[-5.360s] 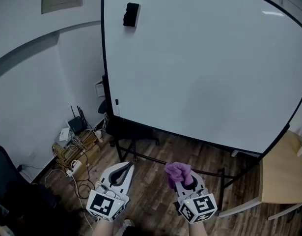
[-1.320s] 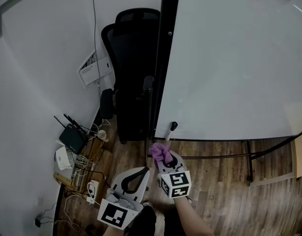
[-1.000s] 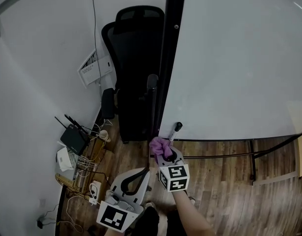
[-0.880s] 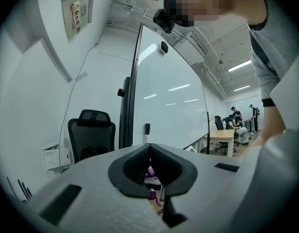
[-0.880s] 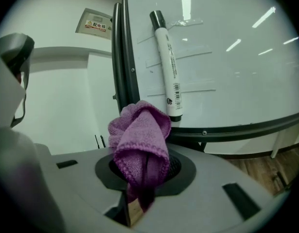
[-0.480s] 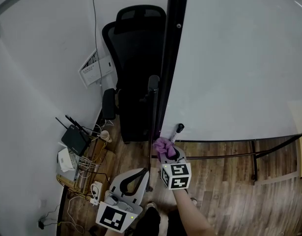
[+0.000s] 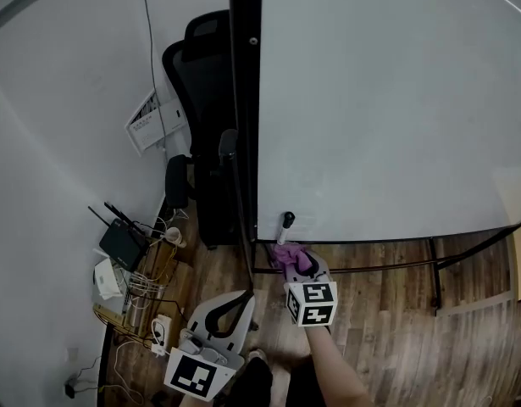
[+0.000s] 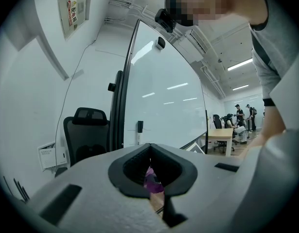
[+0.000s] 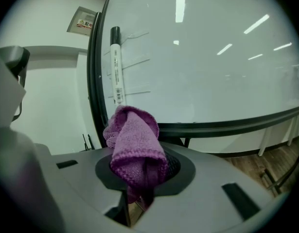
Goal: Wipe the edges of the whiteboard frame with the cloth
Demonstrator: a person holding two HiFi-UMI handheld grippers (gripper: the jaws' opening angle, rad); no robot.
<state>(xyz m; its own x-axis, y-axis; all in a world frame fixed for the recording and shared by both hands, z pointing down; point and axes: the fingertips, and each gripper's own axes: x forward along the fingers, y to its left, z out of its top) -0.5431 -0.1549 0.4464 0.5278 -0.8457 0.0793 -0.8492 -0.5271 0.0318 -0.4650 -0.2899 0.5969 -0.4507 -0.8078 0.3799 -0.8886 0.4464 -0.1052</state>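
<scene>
- Head view: the right gripper (image 7: 291, 259) is clamped on the purple cloth (image 7: 285, 254). It holds the cloth at the lower left corner of the whiteboard (image 7: 387, 108), where the upright frame (image 7: 246, 100) meets the bottom rail.
  - The cloth is beside the marker (image 7: 285, 225), and I cannot tell whether it touches the frame.
  - The left gripper (image 7: 233, 302) hangs low over the floor, well away from the board and taking no part.
  - I judge that wiping is about to start at this corner. The next move calls for pressing the cloth onto the black edge and sliding along it, clear of the marker.
- Left gripper view: the left gripper (image 8: 150, 154) has its jaws together, with only a thin slit between them.
  - A purple sliver shows through the slit. It is probably the cloth beyond, but that is hard to make out.
  - The chair (image 8: 86, 135) hides the foot of the frame (image 8: 121, 110).
- Right gripper view: the cloth (image 9: 134, 144) bulges up out of the closed right gripper (image 9: 145, 170) and covers its tips.
  - The marker (image 9: 116, 67) stands just behind it.
  - The frame (image 9: 94, 81) corner is hidden behind the cloth, so contact cannot be confirmed.
</scene>
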